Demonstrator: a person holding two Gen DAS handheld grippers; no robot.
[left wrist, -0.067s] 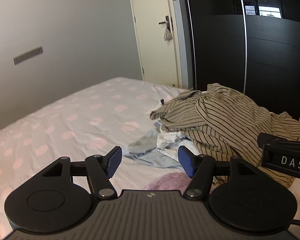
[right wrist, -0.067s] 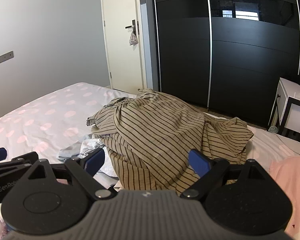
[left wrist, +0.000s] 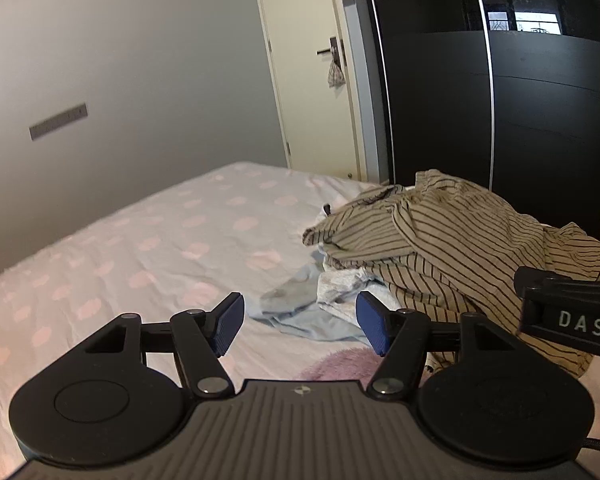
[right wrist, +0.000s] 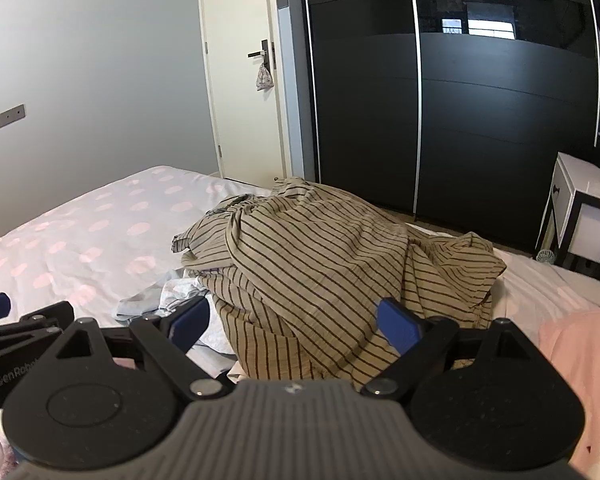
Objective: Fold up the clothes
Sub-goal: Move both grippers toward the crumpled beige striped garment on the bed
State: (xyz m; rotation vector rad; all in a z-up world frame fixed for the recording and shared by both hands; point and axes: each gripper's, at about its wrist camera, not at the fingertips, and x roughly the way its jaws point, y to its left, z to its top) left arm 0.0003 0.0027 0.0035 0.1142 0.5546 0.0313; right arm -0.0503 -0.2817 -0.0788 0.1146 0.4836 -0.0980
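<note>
the striped beige garment (right wrist: pixel 320 264) lies heaped on the polka-dot bed sheet (left wrist: pixel 160 248). just left of it a light blue garment (left wrist: pixel 300 312) pokes out from under. the left gripper (left wrist: pixel 298 324) and right gripper (right wrist: pixel 296 320) hover before the heap, jaws spread, holding nothing.

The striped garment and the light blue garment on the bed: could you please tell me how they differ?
The striped garment is beige with dark stripes; the light blue garment is plain. The striped garment is heaped high on top of the pile, while the light blue garment lies low, partly buried beneath it. The striped garment shows far more cloth. Both are crumpled, unfolded, and untouched by the open left gripper and right gripper.
</note>
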